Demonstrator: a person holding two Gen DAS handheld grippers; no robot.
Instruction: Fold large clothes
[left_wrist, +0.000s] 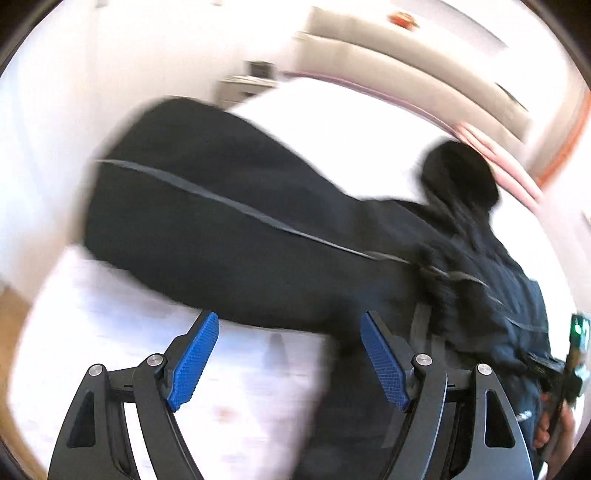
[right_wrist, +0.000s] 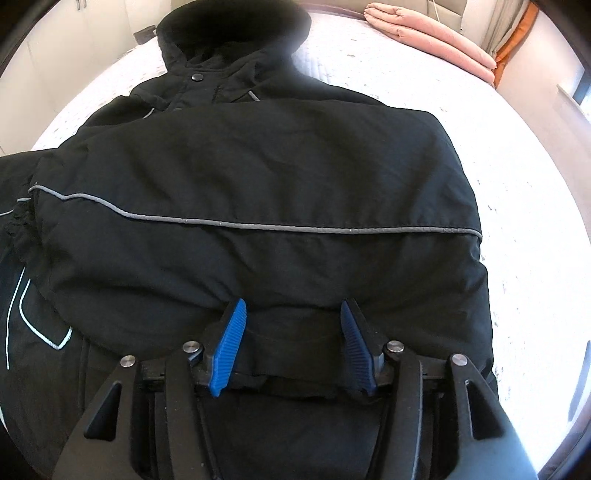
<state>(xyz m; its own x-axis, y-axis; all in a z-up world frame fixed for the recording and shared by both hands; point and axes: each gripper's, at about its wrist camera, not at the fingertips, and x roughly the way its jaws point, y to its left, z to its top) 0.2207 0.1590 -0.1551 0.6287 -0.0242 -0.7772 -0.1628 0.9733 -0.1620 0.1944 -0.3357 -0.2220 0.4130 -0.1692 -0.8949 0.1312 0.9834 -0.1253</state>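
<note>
A large black hooded jacket (right_wrist: 258, 177) with thin grey piping lies on a white bed (right_wrist: 535, 240). One sleeve is folded across its body, and the hood (right_wrist: 232, 26) points to the far side. My right gripper (right_wrist: 293, 308) is open, with its blue fingertips touching the near edge of the folded sleeve. In the blurred left wrist view the jacket (left_wrist: 221, 229) stretches across the bed (left_wrist: 110, 350), hood (left_wrist: 458, 173) to the right. My left gripper (left_wrist: 288, 321) is open and empty, just short of the jacket's near edge. The other hand-held gripper (left_wrist: 569, 365) shows at the right edge.
Folded pink bedding (right_wrist: 436, 40) lies at the far right end of the bed. White cupboards (right_wrist: 55, 48) stand at the far left. A small side table (left_wrist: 243, 88) stands beyond the bed in the left wrist view. Wooden floor (left_wrist: 11, 314) shows at the left.
</note>
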